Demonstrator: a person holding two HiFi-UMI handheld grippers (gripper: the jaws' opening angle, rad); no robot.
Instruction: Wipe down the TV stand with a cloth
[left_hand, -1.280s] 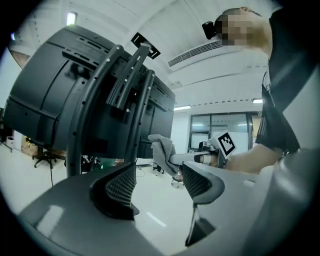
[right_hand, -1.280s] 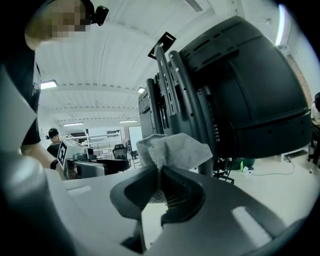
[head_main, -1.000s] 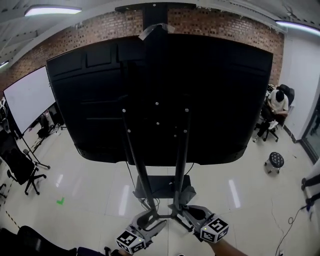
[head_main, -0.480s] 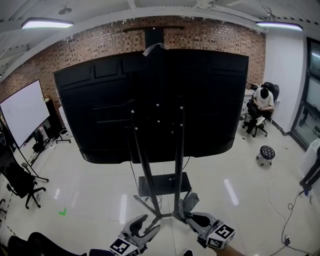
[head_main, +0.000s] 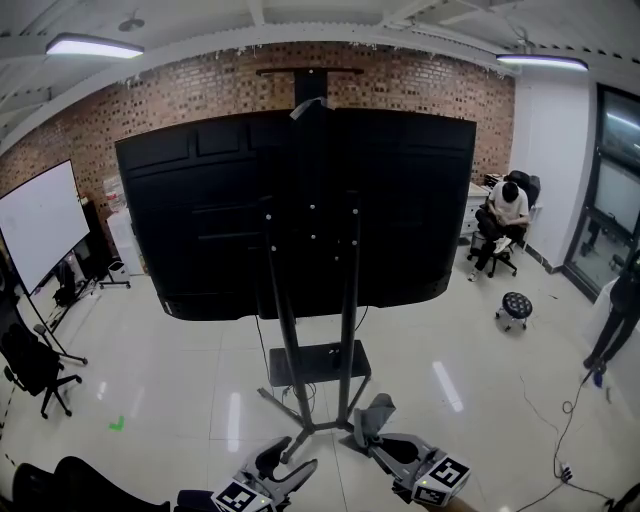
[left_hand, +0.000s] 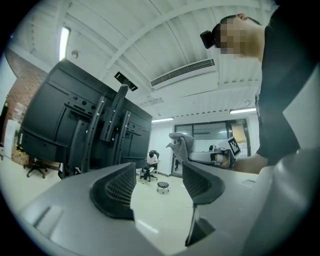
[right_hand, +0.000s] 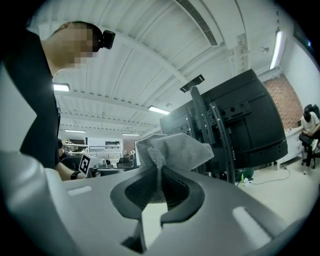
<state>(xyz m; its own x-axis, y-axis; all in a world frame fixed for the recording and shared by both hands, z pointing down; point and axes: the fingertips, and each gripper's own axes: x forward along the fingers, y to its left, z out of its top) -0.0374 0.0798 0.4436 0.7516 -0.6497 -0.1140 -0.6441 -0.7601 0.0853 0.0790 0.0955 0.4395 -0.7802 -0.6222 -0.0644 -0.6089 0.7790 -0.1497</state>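
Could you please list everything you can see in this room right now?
TV: one, black, back facing us, room centre
TV stand: one, black, twin poles under the TV, floor base
cloth: one, grey, in the right gripper
whiteboard: one, white, far left
office chair: one, black, left floor
stool: one, dark, round, right floor
seated person: one, white top, right by the wall
ceiling lights: two, white, upper left and upper right
floor mark: one, green, lower left
left gripper: one, grey, open, empty
right gripper: one, grey, shut on the cloth
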